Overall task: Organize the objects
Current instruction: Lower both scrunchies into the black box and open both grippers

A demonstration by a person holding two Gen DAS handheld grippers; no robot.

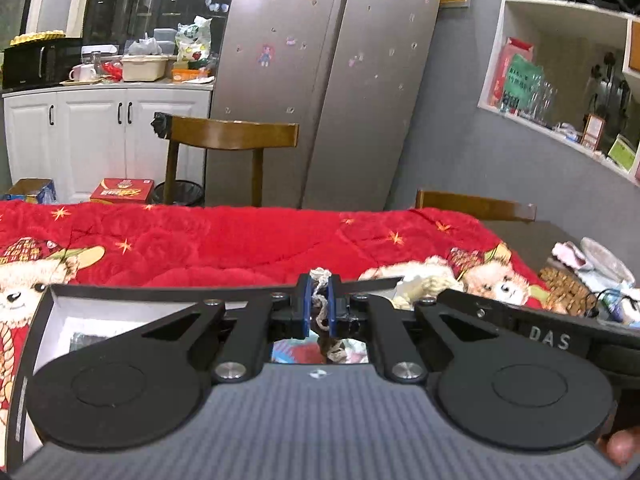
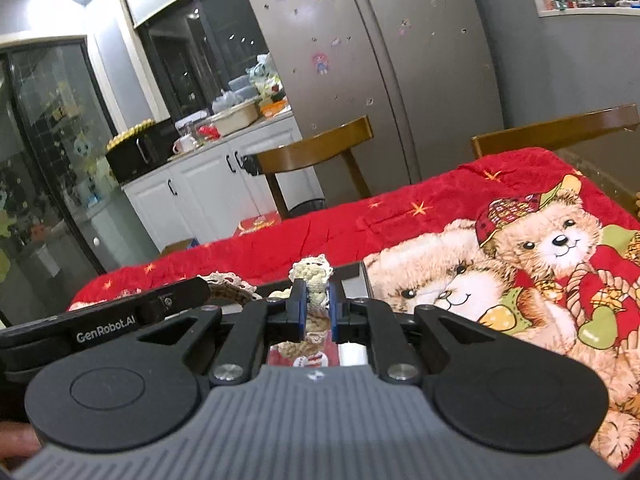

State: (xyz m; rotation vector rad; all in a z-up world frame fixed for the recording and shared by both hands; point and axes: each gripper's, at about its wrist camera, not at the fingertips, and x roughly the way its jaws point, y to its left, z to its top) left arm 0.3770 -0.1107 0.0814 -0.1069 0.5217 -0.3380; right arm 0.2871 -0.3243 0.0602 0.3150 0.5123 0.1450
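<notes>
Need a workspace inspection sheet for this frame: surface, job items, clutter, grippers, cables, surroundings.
Surface: red bear blanket covers the table.
Job's things: crochet piece held by both grippers over an open box.
Clutter: cloths and small items at the table's right end.
Grippers: left gripper and right gripper both shut on the crochet piece.
Cables: black cable among the clutter.
Surroundings: fridge, chairs, cabinet, wall shelf.

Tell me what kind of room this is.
Most likely a home kitchen and dining area: a tall steel fridge dotted with magnets, white cabinets under a cluttered counter with a black microwave, and wooden chairs at a table under a red teddy-bear blanket.
</notes>
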